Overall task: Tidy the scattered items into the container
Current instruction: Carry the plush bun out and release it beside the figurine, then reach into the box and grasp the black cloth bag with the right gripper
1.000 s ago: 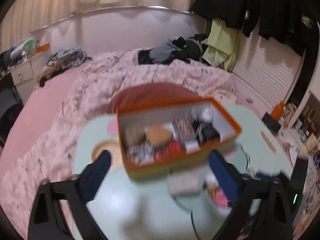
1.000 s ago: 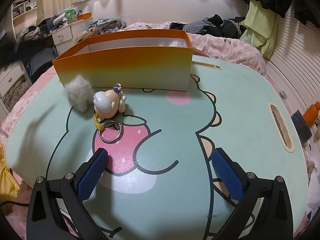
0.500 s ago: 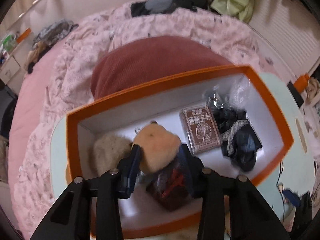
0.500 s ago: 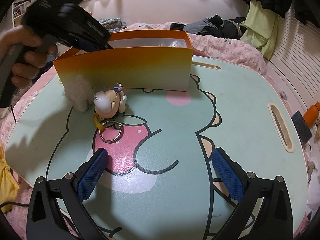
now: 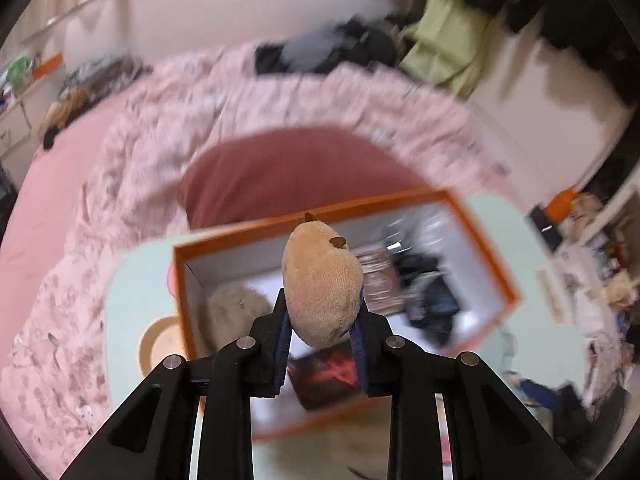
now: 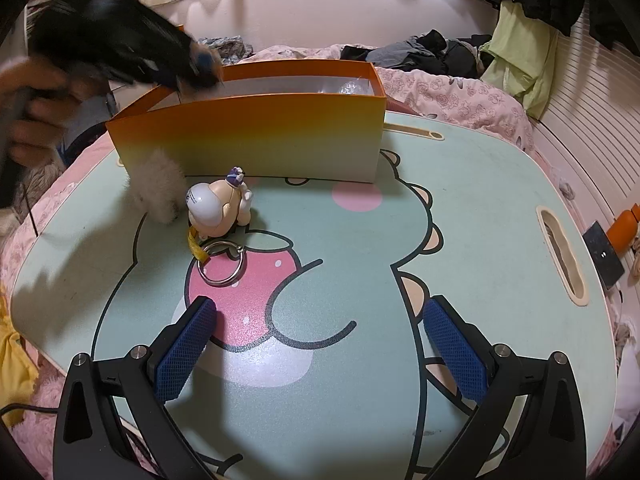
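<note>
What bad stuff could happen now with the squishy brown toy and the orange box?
The left gripper pinches the brown plush toy only near its lower end, above the orange box, so it might slip out and drop. The view is blurry, which suggests fast motion; a finger might bump the box wall. On the table, the figurine keychain and white fluffy ball sit against the box and might get knocked.

Left gripper (image 5: 322,336): jaws closed on a tan plush toy (image 5: 322,284), raised, tilted downward.
Right gripper (image 6: 316,344): jaws spread wide, low, level, holding nothing.
</note>
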### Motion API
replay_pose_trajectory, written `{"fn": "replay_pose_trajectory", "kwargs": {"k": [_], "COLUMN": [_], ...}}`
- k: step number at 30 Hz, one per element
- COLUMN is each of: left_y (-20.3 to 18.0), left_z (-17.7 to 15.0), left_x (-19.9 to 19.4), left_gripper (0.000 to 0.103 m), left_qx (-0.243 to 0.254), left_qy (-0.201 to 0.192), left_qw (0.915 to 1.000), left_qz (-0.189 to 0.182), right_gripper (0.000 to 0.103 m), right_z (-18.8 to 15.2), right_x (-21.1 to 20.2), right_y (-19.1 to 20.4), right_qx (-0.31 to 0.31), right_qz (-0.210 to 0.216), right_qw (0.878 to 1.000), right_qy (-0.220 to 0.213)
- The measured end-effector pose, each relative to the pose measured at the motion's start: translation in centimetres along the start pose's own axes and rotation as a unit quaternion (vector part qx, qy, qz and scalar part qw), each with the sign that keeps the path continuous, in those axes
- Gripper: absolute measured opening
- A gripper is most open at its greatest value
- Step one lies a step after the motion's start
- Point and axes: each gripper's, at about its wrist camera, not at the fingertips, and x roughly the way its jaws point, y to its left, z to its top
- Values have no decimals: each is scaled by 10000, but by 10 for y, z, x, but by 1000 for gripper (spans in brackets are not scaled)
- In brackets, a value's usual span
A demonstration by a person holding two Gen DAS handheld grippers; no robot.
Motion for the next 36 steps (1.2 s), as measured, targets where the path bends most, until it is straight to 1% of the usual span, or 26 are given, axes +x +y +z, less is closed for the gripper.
{"fn": "replay_pose_trajectory", "kwargs": {"k": [2,5,7,9,11,14,16,18,19,20,22,23,24,27,29,32,34,36], "left_y": [-7,-23,-27,-30,-33,-33,-33,-30,-29,-28,-29,-30,-31,-30,-28,-26,-29,-36], "left_z": [-12,-47,-72,-96,-116,-141,-146,-147,-148,-149,-149,-150,-152,-162,-171,-180,-184,-186], "left_x": [-31,-59,-62,-54,-42,-24,-17,-10,-12,-15,-23,-26,-29,-31,-30,-21,-10,-8], "left_gripper": [26,27,27,26,26,27,36,72,76,76,80,86,89,89,89,90,90,98], "left_qx": [121,492,541,534,562,628,652,602,546,501,522,559,596,687,661,417,440,642], "left_qy": [-230,-379,-283,-58,115,178,124,21,-117,-278,-452,-489,-508,-536,-559,-561,-416,-483], "left_qw": [9993,9962,9952,9942,9935,9953,9965,9979,9982,9981,9972,9969,9968,9961,9956,9966,9966,9934], "left_qz": [-260,-615,-767,-930,-983,-720,-505,-240,-200,-224,-271,-251,-177,160,347,438,560,818], "right_gripper": [103,103,103,103,103,103,103,103,103,103,103,103,103,103,103,103,103,103], "right_z": [0,0,0,0,0,0,0,-1,-1,-1,-1,-1,-1,-1,-1,-1,-1,-2], "right_x": [0,0,0,0,0,0,0,0,0,0,0,0,0,0,0,0,0,0], "right_y": [0,-1,-1,-1,-1,-1,-1,-1,-1,-2,-2,-2,-2,-2,-2,-2,-2,-2], "right_qx": [0,1,-2,-1,-2,0,-1,1,1,0,0,0,0,0,1,0,0,-3], "right_qz": [-1,-1,2,1,2,6,7,4,5,5,9,9,8,5,6,6,7,7], "right_qw": [10000,10000,10000,10000,10000,10000,10000,10000,10000,10000,10000,10000,10000,10000,10000,10000,10000,10000], "right_qy": [0,0,0,0,-4,-8,-7,-7,-9,-9,-9,-10,-10,-9,-10,-10,-11,-9]}}
